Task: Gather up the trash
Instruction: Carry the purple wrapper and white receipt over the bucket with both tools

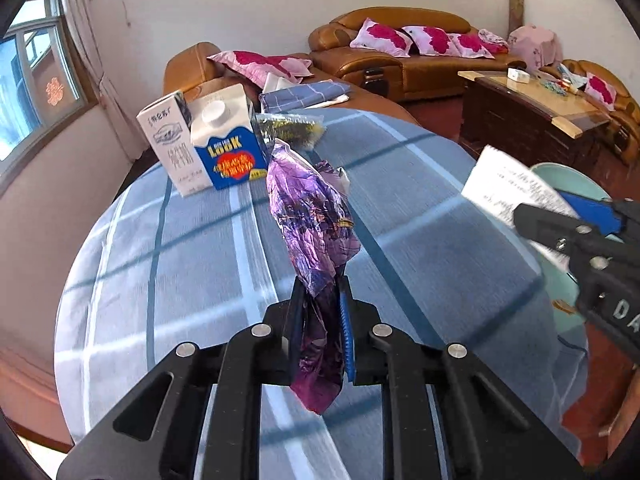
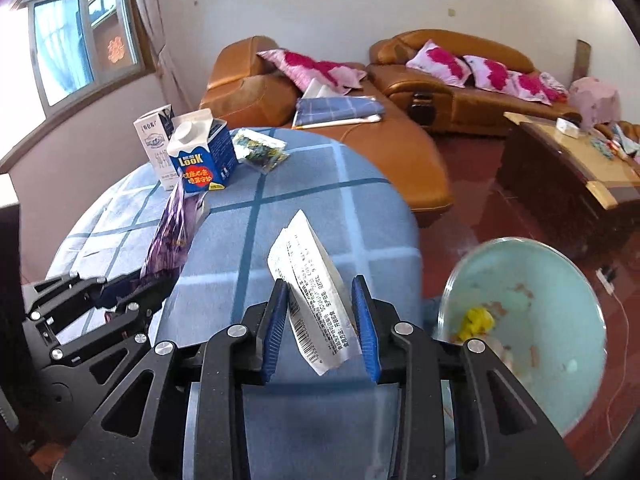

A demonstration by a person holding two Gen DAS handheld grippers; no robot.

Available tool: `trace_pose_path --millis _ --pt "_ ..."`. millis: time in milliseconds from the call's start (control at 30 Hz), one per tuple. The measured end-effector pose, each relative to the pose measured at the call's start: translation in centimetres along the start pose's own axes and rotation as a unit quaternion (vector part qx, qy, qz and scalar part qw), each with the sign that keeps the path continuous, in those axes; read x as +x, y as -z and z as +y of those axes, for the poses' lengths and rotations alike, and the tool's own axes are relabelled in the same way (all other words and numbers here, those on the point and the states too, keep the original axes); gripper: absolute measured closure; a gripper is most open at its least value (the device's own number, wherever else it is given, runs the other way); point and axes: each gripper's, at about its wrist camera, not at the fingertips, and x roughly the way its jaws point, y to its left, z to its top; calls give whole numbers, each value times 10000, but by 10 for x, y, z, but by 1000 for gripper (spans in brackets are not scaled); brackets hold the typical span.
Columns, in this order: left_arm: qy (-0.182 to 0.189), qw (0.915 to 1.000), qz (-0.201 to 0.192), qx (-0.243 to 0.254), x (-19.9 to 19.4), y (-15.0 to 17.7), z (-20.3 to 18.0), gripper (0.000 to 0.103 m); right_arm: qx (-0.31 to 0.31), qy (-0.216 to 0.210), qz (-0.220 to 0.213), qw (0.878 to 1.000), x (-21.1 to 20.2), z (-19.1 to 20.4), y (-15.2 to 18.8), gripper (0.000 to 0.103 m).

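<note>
My left gripper [image 1: 320, 280] is shut on a crumpled purple foil wrapper [image 1: 312, 216], held upright above the blue checked table [image 1: 160, 264]. The wrapper also shows in the right wrist view [image 2: 170, 236]. My right gripper [image 2: 320, 286] has its jaws apart with a white printed receipt [image 2: 312, 280] between them, leaning on the left finger; a gap shows on the right side. The receipt shows in the left wrist view [image 1: 512, 184] too. A light-blue bin [image 2: 532, 328] with scraps inside stands on the floor, right of the table.
Two milk cartons, one white [image 1: 168, 140] and one blue [image 1: 228, 140], stand at the table's far edge beside a clear snack bag [image 1: 288, 128]. Brown leather sofas [image 1: 400, 52] with pink pillows and a wooden coffee table [image 1: 532, 116] lie beyond.
</note>
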Motion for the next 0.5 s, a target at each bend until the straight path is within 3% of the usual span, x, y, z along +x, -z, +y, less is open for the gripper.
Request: trace_pose_path --millis 500 --pt "-91 9997 -157 178 -43 30 -52 87 284 172 -249 9991 -55 -36 43 69"
